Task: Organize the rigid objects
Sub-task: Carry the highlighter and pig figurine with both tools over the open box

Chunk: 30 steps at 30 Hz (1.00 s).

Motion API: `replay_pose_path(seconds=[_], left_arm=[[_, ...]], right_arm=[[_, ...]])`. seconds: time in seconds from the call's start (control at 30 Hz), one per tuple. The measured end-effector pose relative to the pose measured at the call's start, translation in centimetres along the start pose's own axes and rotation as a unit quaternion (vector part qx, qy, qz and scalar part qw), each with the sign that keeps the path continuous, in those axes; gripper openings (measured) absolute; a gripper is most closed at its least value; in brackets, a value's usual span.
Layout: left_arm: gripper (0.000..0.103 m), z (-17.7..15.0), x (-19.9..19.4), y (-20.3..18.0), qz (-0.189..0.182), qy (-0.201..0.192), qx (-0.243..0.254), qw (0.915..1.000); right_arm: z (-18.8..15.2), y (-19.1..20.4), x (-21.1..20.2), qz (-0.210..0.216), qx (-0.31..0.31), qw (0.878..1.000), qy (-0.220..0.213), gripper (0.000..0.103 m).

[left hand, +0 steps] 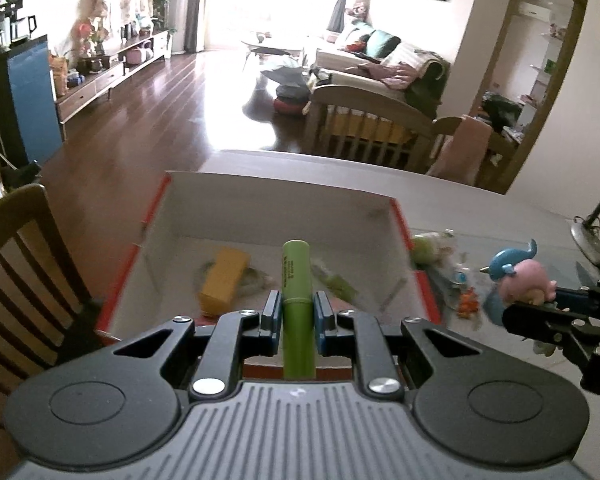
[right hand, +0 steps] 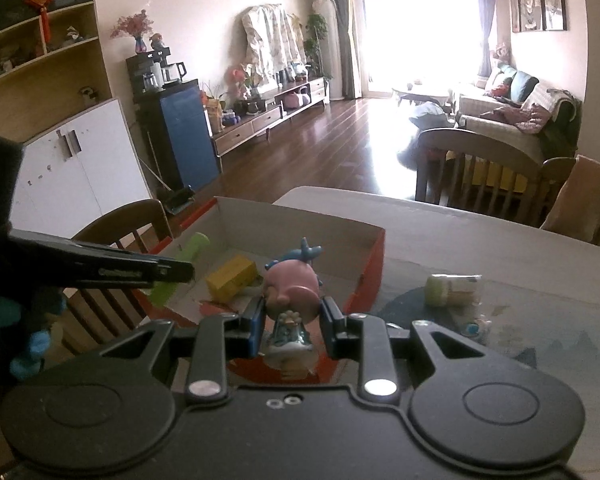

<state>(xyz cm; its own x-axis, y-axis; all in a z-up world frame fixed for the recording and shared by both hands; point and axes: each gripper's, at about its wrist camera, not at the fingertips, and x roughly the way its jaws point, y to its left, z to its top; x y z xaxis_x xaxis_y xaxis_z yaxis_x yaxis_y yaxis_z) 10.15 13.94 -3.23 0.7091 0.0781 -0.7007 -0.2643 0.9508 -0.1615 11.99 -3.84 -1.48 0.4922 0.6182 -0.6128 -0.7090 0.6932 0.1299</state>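
Observation:
My left gripper (left hand: 297, 305) is shut on a green cylinder (left hand: 296, 276) and holds it over the near edge of an open white box with red sides (left hand: 400, 224). The cylinder (right hand: 192, 248) and left gripper (right hand: 180, 271) also show in the right wrist view. My right gripper (right hand: 293, 316) is shut on a pink and blue toy figure (right hand: 292, 286), near the box's (right hand: 374, 264) near right corner. The figure (left hand: 520, 272) also shows in the left wrist view. A yellow block (left hand: 224, 276) lies in the box, also in the right wrist view (right hand: 232, 278).
Small items lie on the grey table (right hand: 500, 248) right of the box: a pale green bottle (right hand: 454, 289) and small toys (left hand: 466, 300). A lamp base (left hand: 588, 240) stands at far right. Wooden chairs (left hand: 24, 264) stand left and beyond the table (right hand: 480, 168).

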Motion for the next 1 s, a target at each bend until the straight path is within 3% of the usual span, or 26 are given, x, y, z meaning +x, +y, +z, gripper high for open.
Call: replay_pose_path(seconds=[0.33, 1.0], left_arm=[[0.016, 0.9, 2.3, 5.1, 0.021, 0.019, -0.001, 0.9996], [0.016, 2.6, 11.6, 8.1, 0.051, 0.087, 0.034, 0.9943]], right_arm=[[1.1, 2.1, 5.1, -0.014, -0.004, 1.000, 0.025, 0.028], [1.2, 4.9, 17.0, -0.028, -0.025, 0.993, 0.112, 0.027]])
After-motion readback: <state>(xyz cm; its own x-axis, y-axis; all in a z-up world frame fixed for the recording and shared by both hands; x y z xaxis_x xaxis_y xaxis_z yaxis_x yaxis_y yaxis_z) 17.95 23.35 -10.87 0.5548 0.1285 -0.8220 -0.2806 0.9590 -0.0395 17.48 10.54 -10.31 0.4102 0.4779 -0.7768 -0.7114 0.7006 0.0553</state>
